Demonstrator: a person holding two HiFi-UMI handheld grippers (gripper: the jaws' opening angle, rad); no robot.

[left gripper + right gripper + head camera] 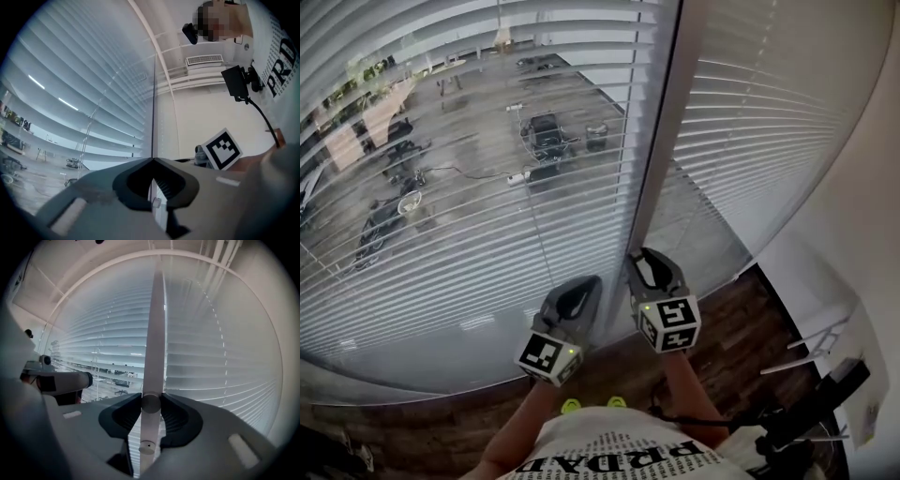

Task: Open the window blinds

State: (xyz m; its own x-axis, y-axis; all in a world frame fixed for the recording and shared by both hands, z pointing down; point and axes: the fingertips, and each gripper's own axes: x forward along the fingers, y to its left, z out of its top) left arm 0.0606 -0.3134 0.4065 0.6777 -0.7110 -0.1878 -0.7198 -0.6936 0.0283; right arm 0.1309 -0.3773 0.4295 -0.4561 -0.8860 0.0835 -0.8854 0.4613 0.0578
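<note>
Beyond the glass, far to the left, lies a grey office floor (478, 141) with a black chair (546, 136) and trailing cables (473, 172). On the near side is a dark wooden floor (741, 323), with a white wall (853, 216) at the right. Black equipment (806, 412) sits near right. A white printed shirt (628, 450) and yellow-green shoes (571, 406) show nearest. Overhead is an air vent (204, 60).

Office-like interior, long slatted blinds (487, 234), dark chair (546, 136) beyond them, wood-plank floor (750, 323), air vent (204, 60).
</note>
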